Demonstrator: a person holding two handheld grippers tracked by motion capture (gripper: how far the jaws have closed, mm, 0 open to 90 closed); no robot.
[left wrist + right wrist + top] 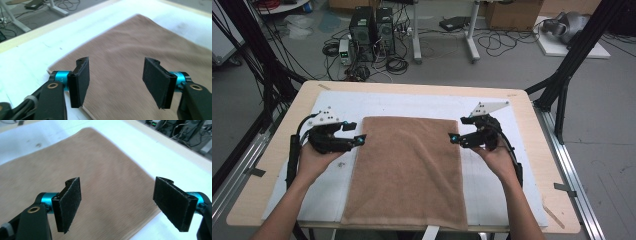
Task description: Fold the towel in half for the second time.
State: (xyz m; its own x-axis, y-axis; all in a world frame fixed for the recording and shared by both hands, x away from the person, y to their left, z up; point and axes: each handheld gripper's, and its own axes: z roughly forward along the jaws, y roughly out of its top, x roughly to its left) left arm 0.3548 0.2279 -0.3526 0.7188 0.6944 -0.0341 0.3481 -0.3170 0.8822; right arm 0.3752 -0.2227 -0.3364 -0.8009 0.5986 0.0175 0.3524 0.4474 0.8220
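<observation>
The brown towel (406,170) lies flat at frame centre on the white mat (492,190) covering the surface (532,150). The left tongs (357,140) sit at its left edge, the right tongs (454,138) at its right edge. Both are spread, with nothing pinched.

Matt brown terry-like cloth towel (407,170) – smooth white mat (492,112) on pale wooden table (539,165)

Both forearms come in from below, each hand holding a tool aimed inward toward the other. The left tool (354,133) and the right tool (456,129) both stand with jaws apart, nothing between the pads.
</observation>
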